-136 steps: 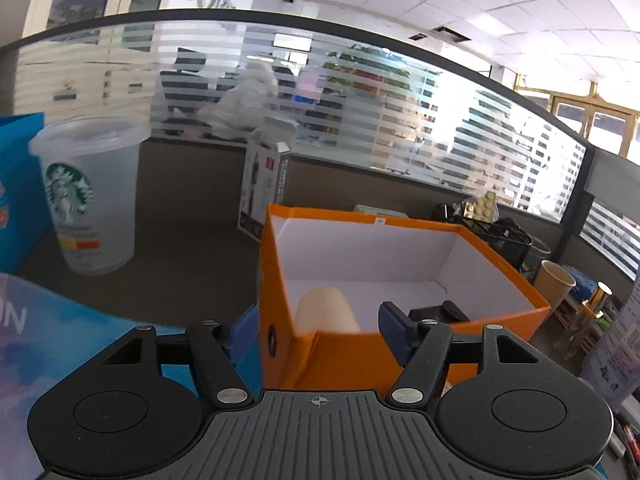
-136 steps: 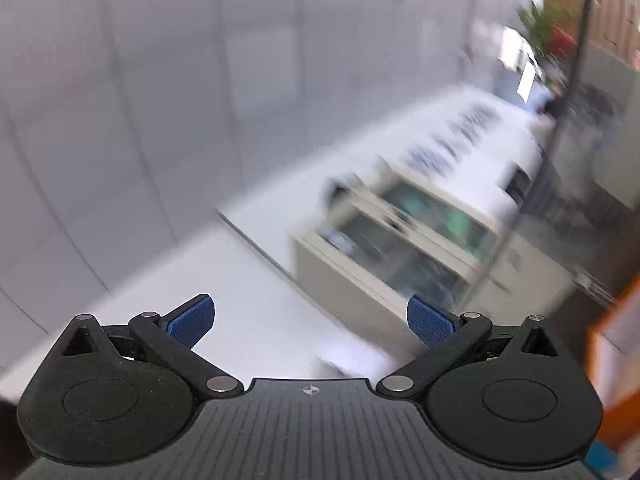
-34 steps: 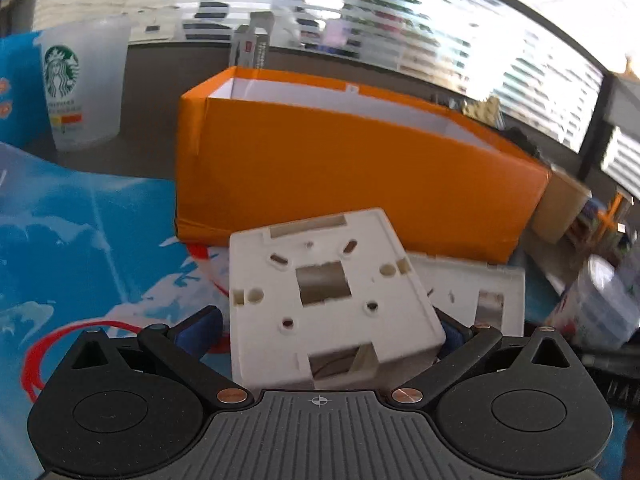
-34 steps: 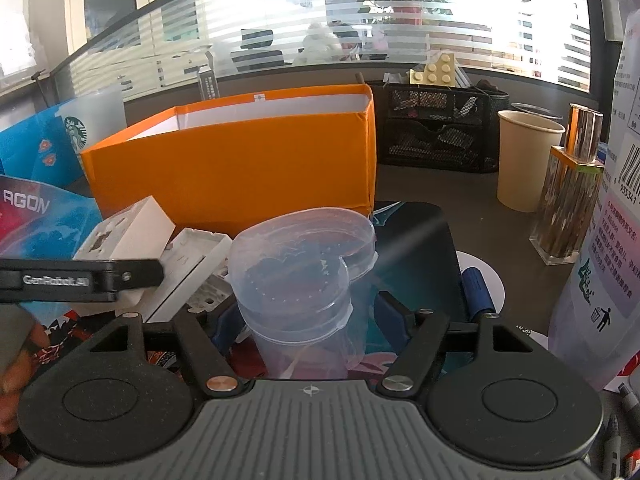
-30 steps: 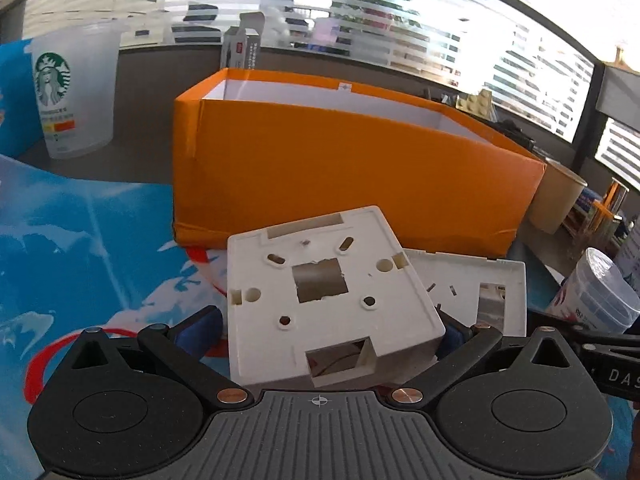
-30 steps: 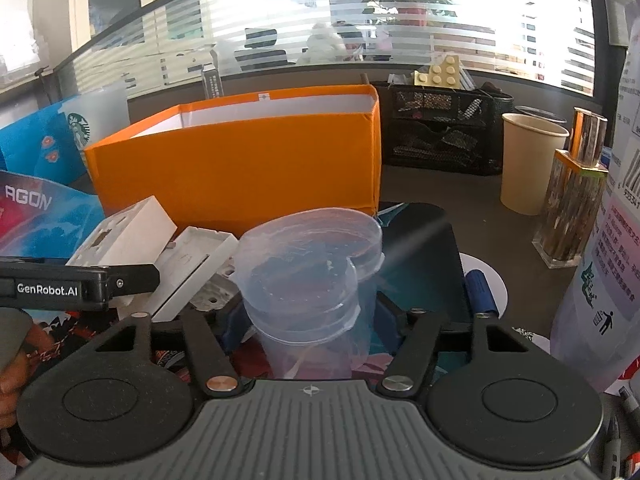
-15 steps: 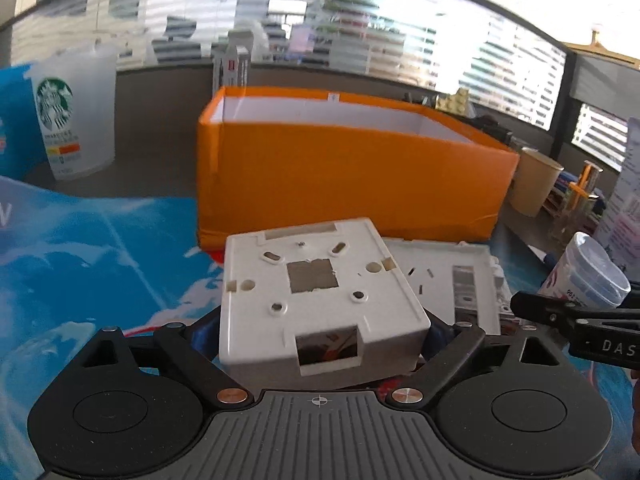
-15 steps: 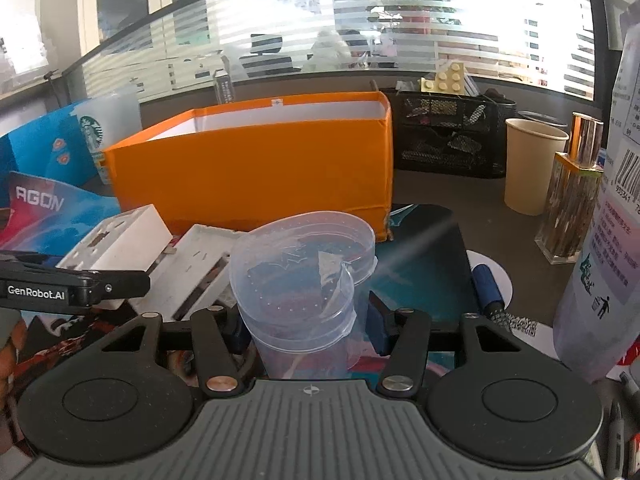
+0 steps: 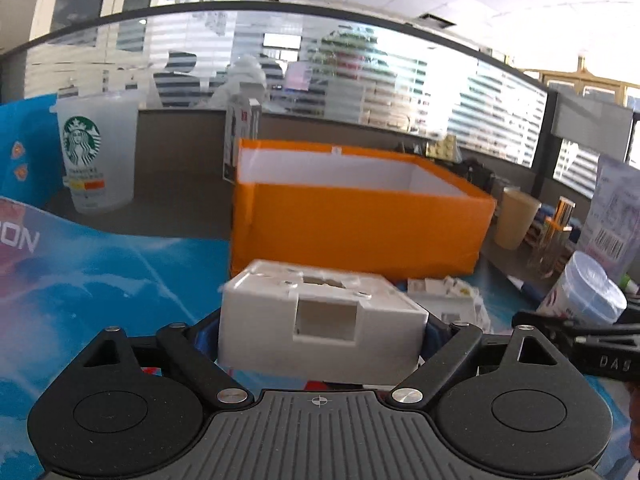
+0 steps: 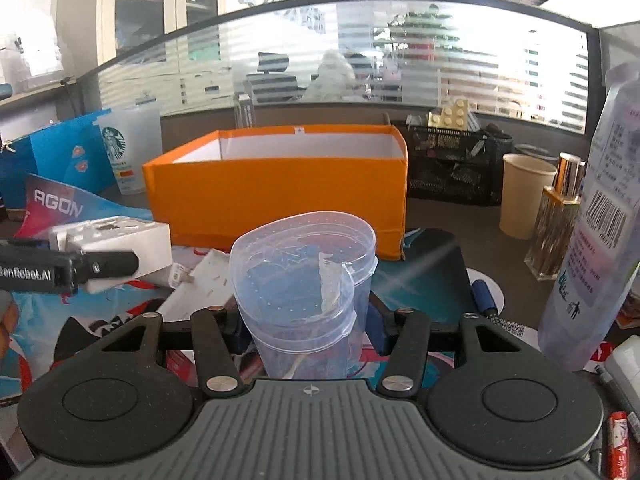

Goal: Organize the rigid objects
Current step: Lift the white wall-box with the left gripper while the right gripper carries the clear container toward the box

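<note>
My left gripper point(image 9: 320, 330) is shut on a white plastic junction box point(image 9: 320, 312) and holds it level above the blue mat, in front of the open orange box point(image 9: 360, 220). It also shows in the right wrist view point(image 10: 116, 240). My right gripper point(image 10: 306, 328) is shut on a clear plastic lidded container point(image 10: 304, 272), also facing the orange box point(image 10: 276, 188). That container shows at the right of the left wrist view point(image 9: 588, 292). A second white plate point(image 9: 448, 304) lies on the mat behind the junction box.
A Starbucks cup point(image 9: 96, 156) stands at the back left. A paper cup point(image 10: 524, 194), a gold bottle point(image 10: 560, 224), a black mesh organiser point(image 10: 452, 172) and a tall clear bottle point(image 10: 592, 240) stand at the right. A blue bag point(image 10: 56, 160) is at the left.
My left gripper has lifted and levelled the junction box, so I now see its side instead of its top. My right gripper has risen a little with the container in it.
</note>
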The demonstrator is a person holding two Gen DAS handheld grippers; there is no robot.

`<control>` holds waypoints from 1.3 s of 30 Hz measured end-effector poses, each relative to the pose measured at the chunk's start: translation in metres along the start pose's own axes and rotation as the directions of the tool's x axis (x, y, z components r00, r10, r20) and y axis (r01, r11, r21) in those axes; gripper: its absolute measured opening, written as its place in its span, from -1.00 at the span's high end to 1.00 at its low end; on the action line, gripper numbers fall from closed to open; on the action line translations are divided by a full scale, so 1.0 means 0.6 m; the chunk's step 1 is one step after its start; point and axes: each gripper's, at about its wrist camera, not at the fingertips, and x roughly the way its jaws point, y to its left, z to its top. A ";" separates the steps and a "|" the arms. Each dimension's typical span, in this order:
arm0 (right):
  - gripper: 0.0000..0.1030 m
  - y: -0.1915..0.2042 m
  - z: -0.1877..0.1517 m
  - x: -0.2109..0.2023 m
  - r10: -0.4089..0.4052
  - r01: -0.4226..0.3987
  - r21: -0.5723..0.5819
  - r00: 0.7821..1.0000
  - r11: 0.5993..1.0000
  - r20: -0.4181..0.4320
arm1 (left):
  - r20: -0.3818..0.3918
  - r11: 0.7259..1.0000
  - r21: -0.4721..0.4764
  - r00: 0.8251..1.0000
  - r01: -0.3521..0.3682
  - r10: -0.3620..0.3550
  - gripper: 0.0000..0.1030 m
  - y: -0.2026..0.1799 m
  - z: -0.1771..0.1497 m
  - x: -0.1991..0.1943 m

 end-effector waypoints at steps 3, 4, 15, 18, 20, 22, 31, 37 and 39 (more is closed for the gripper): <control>0.02 0.009 0.001 -0.006 0.003 -0.003 -0.007 1.000 1.000 0.009 | 0.009 1.000 -0.025 1.000 0.012 -0.012 -0.75 0.011 0.009 -0.008; 0.02 0.012 0.001 -0.007 0.004 -0.004 -0.007 1.000 1.000 0.011 | 0.016 1.000 -0.029 1.000 0.006 -0.005 -0.75 0.014 0.011 -0.010; 0.02 0.034 0.009 -0.027 0.020 -0.019 -0.027 0.999 0.999 0.040 | 0.078 0.998 -0.055 0.997 0.021 -0.017 -0.75 0.031 0.050 -0.048; 0.02 0.039 0.013 -0.034 0.023 -0.021 -0.031 0.998 0.999 0.054 | 0.089 0.998 -0.046 0.995 0.043 -0.038 -0.75 0.026 0.055 -0.060; 0.02 0.042 0.018 -0.039 0.025 -0.023 -0.038 0.998 0.999 0.064 | 0.107 0.998 -0.033 0.993 0.045 -0.041 -0.75 0.019 0.059 -0.069; 0.02 0.045 0.022 -0.045 0.025 -0.022 -0.044 0.997 0.999 0.077 | 0.122 0.998 -0.025 0.991 0.053 -0.049 -0.75 0.015 0.065 -0.077; 0.02 0.050 0.050 -0.057 0.029 -0.022 -0.063 0.992 0.998 0.121 | 0.180 0.999 -0.006 0.983 0.050 -0.048 -0.76 0.010 0.095 -0.093; 0.02 0.052 0.075 -0.055 0.024 -0.012 -0.088 0.989 0.996 0.144 | 0.205 0.999 -0.002 0.977 0.054 -0.052 -0.76 0.006 0.116 -0.091; 0.02 0.051 0.084 -0.055 0.025 -0.010 -0.092 0.988 0.996 0.154 | 0.212 0.998 0.001 0.976 0.058 -0.057 -0.76 0.004 0.123 -0.090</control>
